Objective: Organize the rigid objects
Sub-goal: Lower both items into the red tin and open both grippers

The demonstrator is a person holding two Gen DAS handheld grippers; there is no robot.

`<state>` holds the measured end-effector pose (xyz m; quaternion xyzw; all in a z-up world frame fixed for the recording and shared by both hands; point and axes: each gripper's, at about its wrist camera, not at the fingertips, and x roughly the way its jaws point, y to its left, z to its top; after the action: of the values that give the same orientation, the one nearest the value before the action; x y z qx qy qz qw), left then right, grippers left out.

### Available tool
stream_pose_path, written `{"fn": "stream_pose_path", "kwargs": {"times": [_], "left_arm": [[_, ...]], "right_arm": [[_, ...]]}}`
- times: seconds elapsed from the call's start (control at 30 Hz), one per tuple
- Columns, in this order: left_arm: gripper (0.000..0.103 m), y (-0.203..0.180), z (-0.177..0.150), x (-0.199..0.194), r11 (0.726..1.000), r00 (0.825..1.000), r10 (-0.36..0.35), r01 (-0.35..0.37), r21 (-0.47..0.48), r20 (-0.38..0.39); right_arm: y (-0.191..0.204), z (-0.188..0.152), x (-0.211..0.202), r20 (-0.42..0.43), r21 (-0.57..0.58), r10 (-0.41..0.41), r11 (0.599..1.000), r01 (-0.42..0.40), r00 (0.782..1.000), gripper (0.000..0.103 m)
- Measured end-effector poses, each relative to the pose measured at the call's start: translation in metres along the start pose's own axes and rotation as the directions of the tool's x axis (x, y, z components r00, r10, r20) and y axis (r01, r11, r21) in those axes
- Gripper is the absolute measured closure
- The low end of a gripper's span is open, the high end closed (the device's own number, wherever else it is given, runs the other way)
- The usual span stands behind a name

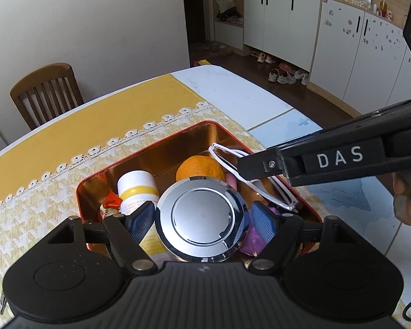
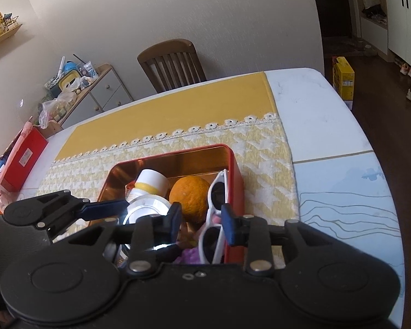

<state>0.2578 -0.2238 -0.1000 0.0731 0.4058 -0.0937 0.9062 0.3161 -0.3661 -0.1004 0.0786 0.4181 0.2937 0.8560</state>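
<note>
At lower centre of the left wrist view, the left gripper (image 1: 201, 218) clamps a chrome-lidded jar (image 1: 202, 220) inside the red tin (image 1: 139, 150). The right gripper (image 2: 201, 224) stands part open around white sunglasses (image 2: 215, 219), pads not pressing, against the tin's right wall.

The red tin (image 1: 309, 205) is viewed steeply downward at close range from each wrist; tin (image 2: 235, 181) and chair (image 1: 45, 90) (image 2: 172, 63) are shared.
</note>
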Motion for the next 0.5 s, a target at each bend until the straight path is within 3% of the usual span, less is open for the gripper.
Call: {"fn": "stream_pose_path", "kwargs": {"times": [0.5], "left_arm": [[0.026,0.021,-0.006,-0.046,0.995,0.998,0.002,0.005,-0.102,0.066]], "right_arm": [[0.017,-0.007,-0.031,0.049,-0.048,0.026,0.999,-0.023,0.998,0.051]]}}
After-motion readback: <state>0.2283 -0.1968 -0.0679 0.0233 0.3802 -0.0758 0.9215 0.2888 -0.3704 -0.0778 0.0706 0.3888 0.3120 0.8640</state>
